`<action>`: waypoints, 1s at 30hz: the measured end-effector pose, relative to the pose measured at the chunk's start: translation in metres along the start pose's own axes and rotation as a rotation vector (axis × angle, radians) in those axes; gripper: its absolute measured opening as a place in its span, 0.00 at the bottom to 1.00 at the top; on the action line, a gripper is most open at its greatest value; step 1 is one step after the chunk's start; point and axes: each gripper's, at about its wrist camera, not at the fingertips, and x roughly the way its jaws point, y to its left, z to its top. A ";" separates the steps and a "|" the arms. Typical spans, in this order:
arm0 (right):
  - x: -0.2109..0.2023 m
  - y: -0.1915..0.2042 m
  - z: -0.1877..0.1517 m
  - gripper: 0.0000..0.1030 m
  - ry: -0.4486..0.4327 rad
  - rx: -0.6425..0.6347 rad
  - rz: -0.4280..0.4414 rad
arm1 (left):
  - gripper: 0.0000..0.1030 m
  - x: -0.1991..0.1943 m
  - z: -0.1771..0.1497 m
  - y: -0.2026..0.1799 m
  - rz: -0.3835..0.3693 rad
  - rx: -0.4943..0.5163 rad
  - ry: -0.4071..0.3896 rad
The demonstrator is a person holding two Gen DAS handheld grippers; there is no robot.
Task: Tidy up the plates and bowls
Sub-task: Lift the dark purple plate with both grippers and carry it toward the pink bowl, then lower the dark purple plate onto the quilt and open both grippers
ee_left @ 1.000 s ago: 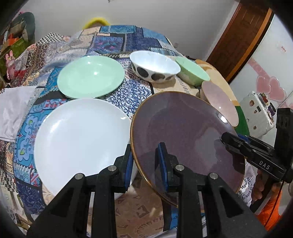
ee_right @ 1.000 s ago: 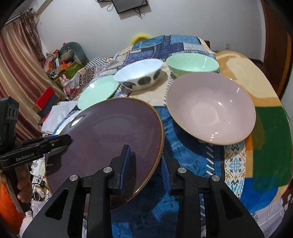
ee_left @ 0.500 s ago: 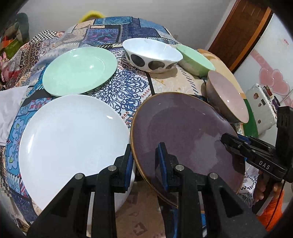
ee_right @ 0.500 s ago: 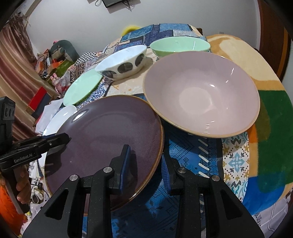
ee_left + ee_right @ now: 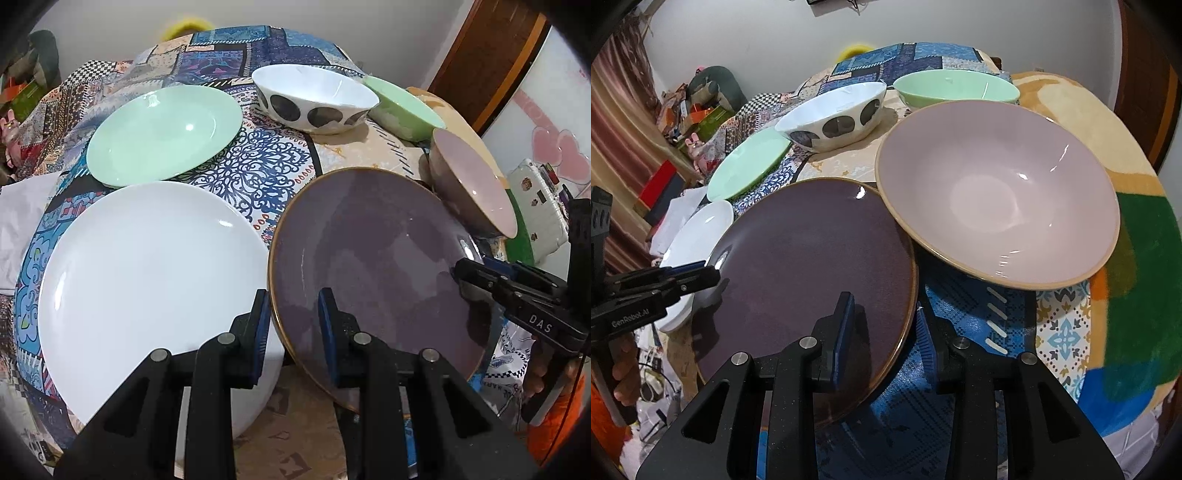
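Note:
A dark purple plate [image 5: 373, 254] with a gold rim is held between both grippers. My left gripper [image 5: 293, 325] is shut on its left edge and my right gripper [image 5: 882, 325] is shut on its right edge [image 5: 905, 295]. The plate [image 5: 812, 266] hangs tilted over the table's near edge. A white plate [image 5: 147, 280] lies to its left, a mint green plate [image 5: 162, 133] behind that. A pink bowl [image 5: 997, 199] sits right of the purple plate, its rim over the plate's far edge. A white spotted bowl [image 5: 314, 99] and a green bowl [image 5: 402, 107] stand at the back.
The table carries a patchwork cloth [image 5: 273, 166]. A wooden door [image 5: 491, 62] and a white appliance [image 5: 543, 199] stand to the right. Clutter and a curtain [image 5: 624, 122] fill the room's left side. White cloth [image 5: 18, 218] lies at the table's left edge.
Both grippers have carried the purple plate forward over the table, so the pink bowl and the white plate look larger and closer. The grips on the plate have not changed.

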 end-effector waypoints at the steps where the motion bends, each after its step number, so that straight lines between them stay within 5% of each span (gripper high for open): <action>1: -0.002 0.001 -0.001 0.30 0.000 -0.008 -0.009 | 0.25 -0.001 0.001 0.000 0.000 -0.001 -0.004; 12: -0.031 0.013 0.002 0.40 -0.054 -0.044 -0.032 | 0.32 -0.035 0.001 -0.002 0.028 -0.007 -0.095; 26: -0.058 0.058 0.023 0.68 -0.172 -0.118 0.006 | 0.84 -0.112 -0.014 0.017 0.128 -0.019 -0.275; 30: -0.055 0.073 0.029 0.75 -0.183 -0.148 0.020 | 0.88 -0.122 -0.021 0.034 0.161 -0.043 -0.296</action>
